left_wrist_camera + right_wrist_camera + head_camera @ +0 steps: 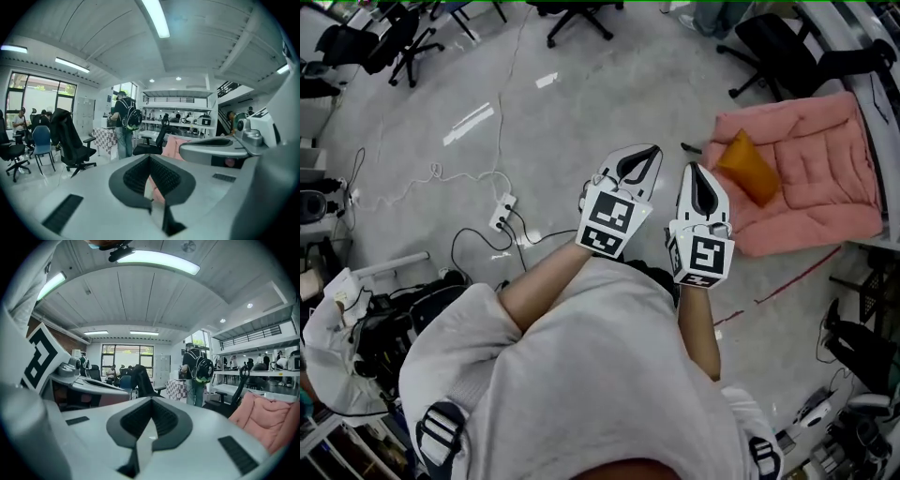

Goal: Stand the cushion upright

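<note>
As it lies on mat [825,178], cushion [748,167] near right gripper [698,176]

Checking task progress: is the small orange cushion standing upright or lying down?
Lying down: the orange cushion rests flat on the pink quilted mat.

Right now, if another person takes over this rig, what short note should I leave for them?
Left gripper: fingers shut, nothing between them, held up in front of the body.
Right gripper: fingers shut, empty, close beside the left one.
Orange cushion: it seems to lie flat on the pink mat on the floor, ahead and to the right. Neither gripper touches it.
Done: nothing on the cushion yet.
Left: reach the cushion, grip it, and stand it upright.
</note>
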`<state>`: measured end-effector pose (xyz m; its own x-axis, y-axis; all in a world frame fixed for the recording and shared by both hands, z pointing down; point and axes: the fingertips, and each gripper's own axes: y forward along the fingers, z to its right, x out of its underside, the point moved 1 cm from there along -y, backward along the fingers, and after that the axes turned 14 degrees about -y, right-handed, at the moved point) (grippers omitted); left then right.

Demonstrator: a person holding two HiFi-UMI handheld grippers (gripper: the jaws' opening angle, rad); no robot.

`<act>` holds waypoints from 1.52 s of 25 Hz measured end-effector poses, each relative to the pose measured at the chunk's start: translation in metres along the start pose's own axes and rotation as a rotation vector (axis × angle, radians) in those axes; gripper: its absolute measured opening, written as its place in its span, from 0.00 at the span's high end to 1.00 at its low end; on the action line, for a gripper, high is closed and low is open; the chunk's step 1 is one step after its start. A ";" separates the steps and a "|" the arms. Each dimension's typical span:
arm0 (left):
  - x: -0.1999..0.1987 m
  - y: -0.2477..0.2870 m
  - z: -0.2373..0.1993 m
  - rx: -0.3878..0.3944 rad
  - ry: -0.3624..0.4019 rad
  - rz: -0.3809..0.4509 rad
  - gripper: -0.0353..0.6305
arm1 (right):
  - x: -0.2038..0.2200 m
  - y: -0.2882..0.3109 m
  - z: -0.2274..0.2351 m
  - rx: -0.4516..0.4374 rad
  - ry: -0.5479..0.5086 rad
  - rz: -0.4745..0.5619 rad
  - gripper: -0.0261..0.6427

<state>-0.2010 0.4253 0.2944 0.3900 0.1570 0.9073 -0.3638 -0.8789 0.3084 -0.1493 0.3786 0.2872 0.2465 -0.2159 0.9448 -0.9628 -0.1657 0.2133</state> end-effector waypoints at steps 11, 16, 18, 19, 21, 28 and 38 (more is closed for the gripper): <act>-0.005 0.109 0.027 0.021 0.026 -0.055 0.93 | 0.038 0.044 0.092 0.006 0.027 -0.026 0.95; -0.017 0.171 0.062 0.047 0.096 -0.110 0.93 | 0.060 0.054 0.166 0.043 0.065 -0.046 0.95; -0.019 0.193 0.086 0.081 0.137 -0.126 0.93 | 0.079 0.053 0.193 0.069 0.094 -0.073 0.95; -0.016 0.202 0.099 0.098 0.166 -0.145 0.93 | 0.090 0.049 0.204 0.085 0.122 -0.085 0.95; -0.010 0.224 0.120 0.127 0.218 -0.190 0.93 | 0.111 0.040 0.227 0.125 0.180 -0.103 0.95; 0.007 0.292 0.172 0.245 0.316 -0.317 0.93 | 0.157 0.004 0.302 0.323 0.311 -0.114 0.95; 0.062 0.359 0.270 0.492 0.398 -0.495 0.93 | 0.243 -0.069 0.358 0.586 0.458 -0.279 0.95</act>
<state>-0.0788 -0.0019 0.3837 0.0440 0.6474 0.7609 0.2231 -0.7487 0.6242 0.0167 -0.0071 0.4132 0.2776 0.3048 0.9111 -0.6259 -0.6621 0.4122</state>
